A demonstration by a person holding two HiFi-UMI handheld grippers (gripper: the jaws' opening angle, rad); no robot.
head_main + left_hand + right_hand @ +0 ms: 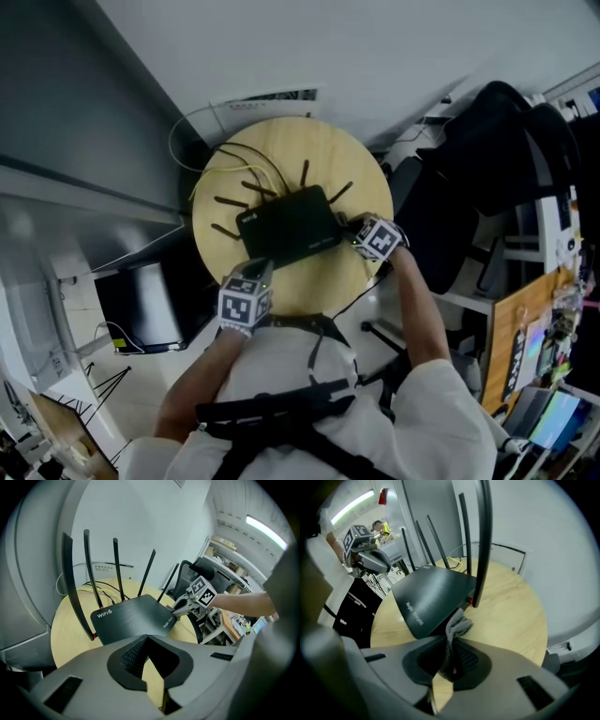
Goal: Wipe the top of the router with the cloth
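Clamped in the jaws of the right gripper, the grey cloth sits at the edge of the router on the round table; with the left gripper narrow, empty and bracing nothing, a wiping stroke could slide the router or snag an antenna.

The right gripper is seen at lower centre, its jaws closed on a grey cloth. The cloth is bunched against the near edge of a black router, whose antennas are raised. The router is set on a round wooden table. The left gripper is noted at upper left.
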